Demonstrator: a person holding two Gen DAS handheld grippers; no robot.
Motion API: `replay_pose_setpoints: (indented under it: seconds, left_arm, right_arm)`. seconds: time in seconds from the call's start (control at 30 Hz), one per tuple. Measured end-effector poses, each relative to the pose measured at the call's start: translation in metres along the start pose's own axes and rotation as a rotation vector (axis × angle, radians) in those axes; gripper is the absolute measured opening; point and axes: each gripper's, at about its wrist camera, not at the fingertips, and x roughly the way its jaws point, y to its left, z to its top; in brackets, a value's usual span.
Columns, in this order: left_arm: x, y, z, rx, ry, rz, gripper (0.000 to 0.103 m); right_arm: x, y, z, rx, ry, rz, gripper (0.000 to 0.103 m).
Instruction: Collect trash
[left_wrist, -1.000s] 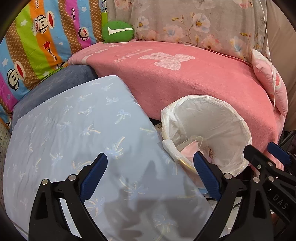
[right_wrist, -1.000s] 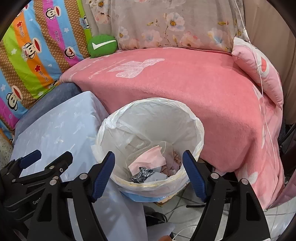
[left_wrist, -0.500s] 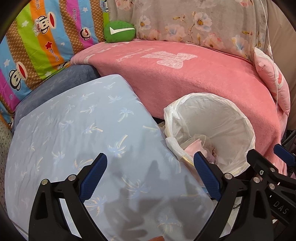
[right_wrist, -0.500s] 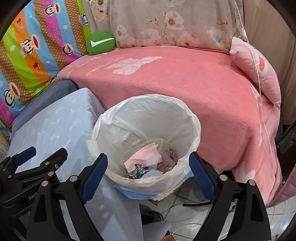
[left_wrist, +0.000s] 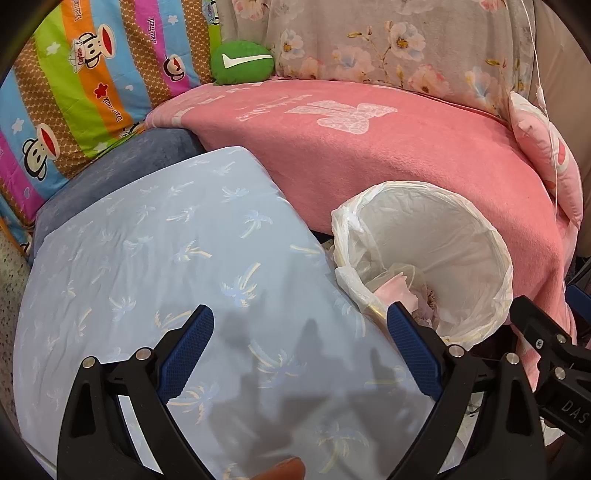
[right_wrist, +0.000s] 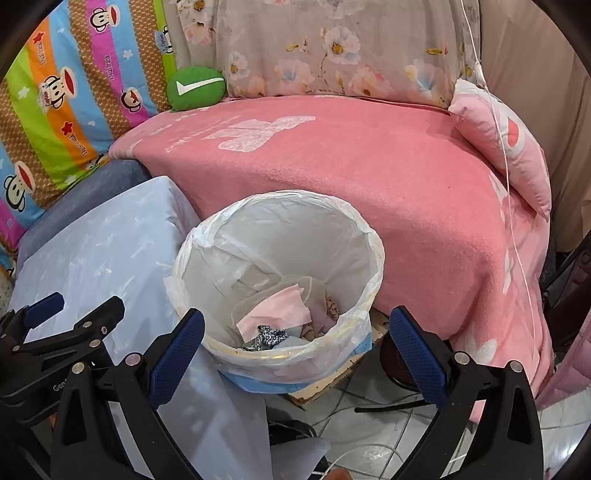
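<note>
**Both claws spread wide beside the lined trash bin**

Left wrist view: the left gripper (left_wrist: 299, 354) hangs with its two blue-padded fingers spread apart, nothing between them, over one pale blue palm-print cushion (left_wrist: 155, 258). One round bin lined with a white plastic bag (left_wrist: 480, 236) stands to its right, against one pink fleece blanket (left_wrist: 388, 155); a blue pad hides the bin's near rim, so only a scrap of pink trash shows inside. Part of the right gripper is cut off at the right edge.

Right wrist view: the right gripper (right_wrist: 295, 347) is opening its jaws, empty, either side of the bin's (right_wrist: 332, 221) near rim without touching it. Inside lie one pink cloth square (right_wrist: 275, 310), one black-and-white patterned scrap (right_wrist: 269, 336) and crumpled clear film; the pieces beneath are hard to make out. One green round pillow with a white tick (right_wrist: 195, 88) sits behind.
</note>
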Motion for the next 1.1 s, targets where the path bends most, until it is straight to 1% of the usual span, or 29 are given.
replay_pose_setpoints:
  seconds: [0.33, 1.1]
  left_arm:
    - [-0.005, 0.005, -0.002, -0.017, -0.004, 0.025, 0.094]
    - [-0.010, 0.010, -0.007, -0.035, 0.000, 0.047, 0.094]
  right_arm:
    - [-0.003, 0.004, -0.007, -0.029, 0.012, -0.010, 0.098]
    - [-0.005, 0.012, -0.013, -0.058, 0.025, -0.024, 0.098]
